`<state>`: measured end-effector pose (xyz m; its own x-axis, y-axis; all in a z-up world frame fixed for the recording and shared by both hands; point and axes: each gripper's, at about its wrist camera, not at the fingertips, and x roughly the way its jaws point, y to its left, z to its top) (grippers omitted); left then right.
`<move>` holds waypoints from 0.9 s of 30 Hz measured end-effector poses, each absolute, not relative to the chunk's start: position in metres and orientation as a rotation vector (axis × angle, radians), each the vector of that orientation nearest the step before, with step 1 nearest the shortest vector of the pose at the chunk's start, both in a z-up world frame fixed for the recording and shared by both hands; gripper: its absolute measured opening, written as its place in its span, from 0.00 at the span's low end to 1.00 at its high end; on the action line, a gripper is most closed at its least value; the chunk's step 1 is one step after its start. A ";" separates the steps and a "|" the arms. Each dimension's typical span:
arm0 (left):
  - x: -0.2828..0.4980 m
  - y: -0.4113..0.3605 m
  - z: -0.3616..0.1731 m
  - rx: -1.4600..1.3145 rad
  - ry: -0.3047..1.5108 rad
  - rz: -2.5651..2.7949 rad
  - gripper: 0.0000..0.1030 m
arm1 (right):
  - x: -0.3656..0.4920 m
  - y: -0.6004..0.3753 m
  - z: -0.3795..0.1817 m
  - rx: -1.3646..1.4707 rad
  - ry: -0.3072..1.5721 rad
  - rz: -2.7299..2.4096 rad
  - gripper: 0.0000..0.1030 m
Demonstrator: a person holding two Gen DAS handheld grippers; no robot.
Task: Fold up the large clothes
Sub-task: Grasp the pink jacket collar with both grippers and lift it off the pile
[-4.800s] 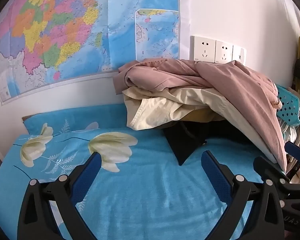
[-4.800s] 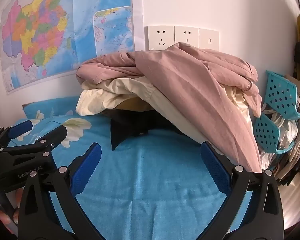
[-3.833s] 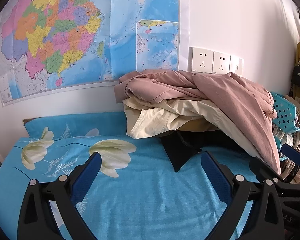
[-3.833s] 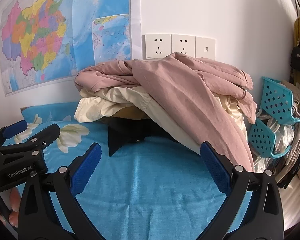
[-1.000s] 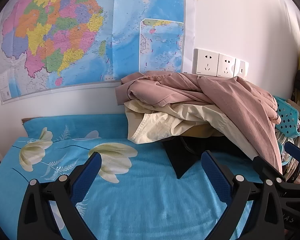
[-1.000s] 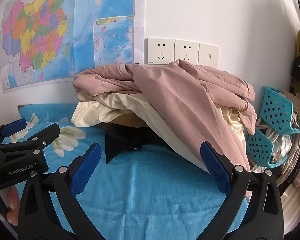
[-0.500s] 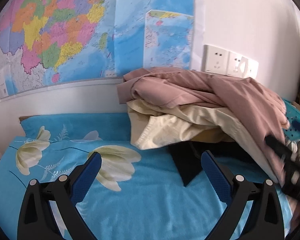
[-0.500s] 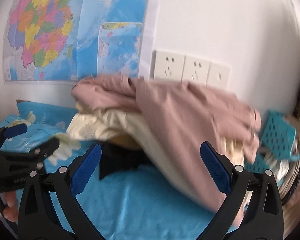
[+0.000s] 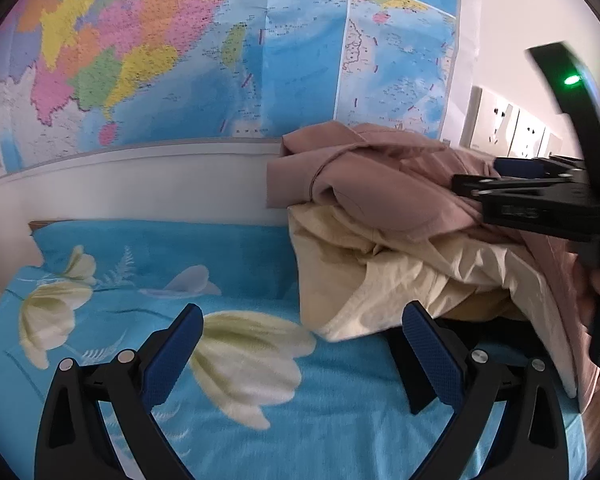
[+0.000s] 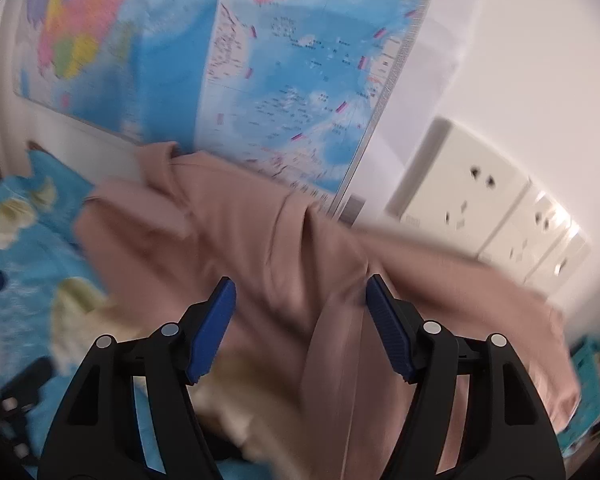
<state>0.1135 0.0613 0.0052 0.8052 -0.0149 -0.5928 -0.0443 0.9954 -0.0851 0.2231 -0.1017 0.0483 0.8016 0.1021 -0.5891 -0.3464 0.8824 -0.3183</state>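
Observation:
A heap of clothes lies against the wall on a blue floral bedsheet [image 9: 220,264]. A dusty pink garment [image 9: 380,176] tops it, over a cream garment [image 9: 380,276]; something black shows underneath. My left gripper [image 9: 300,344] is open and empty, low over the sheet, left of the heap. My right gripper [image 10: 300,320] is open, its jaws on either side of a fold of the pink garment [image 10: 292,248] on top of the heap. It also shows in the left wrist view [image 9: 540,196], reaching over the heap.
A large colourful map [image 9: 180,60] hangs on the white wall behind the bed. White wall sockets [image 10: 460,196] sit to the right of the map. A bit of a teal basket [image 10: 588,364] shows at the far right.
My right gripper has moved forward and up onto the pink garment, and its jaws have narrowed. My left gripper has moved closer to the heap and stays open.

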 end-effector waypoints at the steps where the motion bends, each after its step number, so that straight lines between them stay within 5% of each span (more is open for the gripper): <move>1: 0.118 0.063 0.005 -0.099 0.635 0.009 0.94 | 0.230 -0.101 0.048 -0.431 0.596 0.239 0.81; 2: 0.121 0.064 0.006 -0.103 0.634 0.000 0.94 | 0.238 -0.100 0.047 -0.427 0.602 0.235 0.91; 4: 0.130 0.066 0.007 -0.119 0.639 -0.043 0.94 | 0.249 -0.097 0.043 -0.431 0.632 0.256 0.89; 6: 0.138 0.067 0.010 -0.142 0.636 -0.101 0.94 | 0.255 -0.093 0.039 -0.448 0.654 0.290 0.72; 8: 0.147 0.066 0.012 -0.152 0.636 -0.135 0.94 | 0.258 -0.091 0.040 -0.442 0.668 0.307 0.23; 9: 0.154 0.067 0.012 -0.168 0.639 -0.172 0.94 | 0.257 -0.094 0.043 -0.437 0.664 0.299 0.16; 19: 0.206 0.067 0.010 -0.323 0.650 -0.289 0.92 | 0.185 -0.133 0.146 -0.325 0.413 0.354 0.10; 24: 0.211 0.053 0.021 -0.230 0.581 -0.283 0.42 | 0.150 -0.173 0.194 -0.256 0.312 0.350 0.10; 27: 0.205 0.049 0.031 -0.173 0.517 -0.292 0.35 | 0.138 -0.194 0.212 -0.204 0.277 0.354 0.10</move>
<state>0.2052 0.0487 0.0312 0.8293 -0.3171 -0.4600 0.2306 0.9442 -0.2352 0.1383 -0.1941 0.2119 0.9009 0.3120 -0.3016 -0.3673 0.9184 -0.1473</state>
